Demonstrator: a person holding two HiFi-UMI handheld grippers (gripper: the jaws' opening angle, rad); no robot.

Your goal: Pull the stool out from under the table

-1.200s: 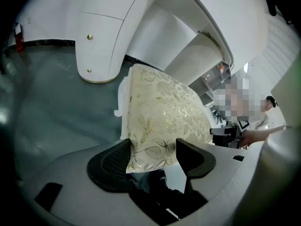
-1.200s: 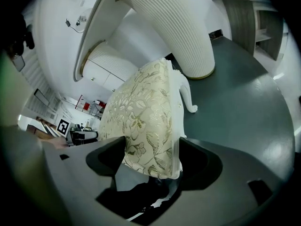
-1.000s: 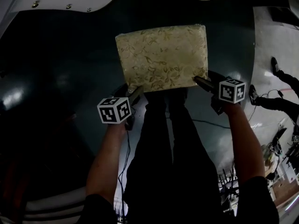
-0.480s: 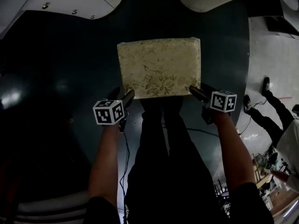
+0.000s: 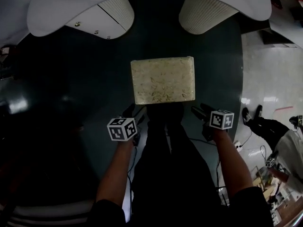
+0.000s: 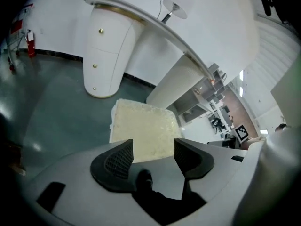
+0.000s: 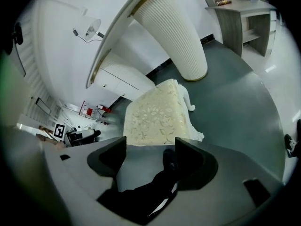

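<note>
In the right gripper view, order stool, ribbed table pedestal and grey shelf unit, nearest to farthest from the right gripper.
1. The stool, just ahead of the right gripper.
2. The ribbed table pedestal, behind the stool.
3. The grey shelf unit, far upper right.

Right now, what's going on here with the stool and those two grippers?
A person holds a gripper in each hand near a cream cushioned stool. The stool stands on the dark floor, clear of the white table. Neither gripper touches it: the right gripper is open and empty, and the left gripper is closing its jaws with nothing between them.
</note>
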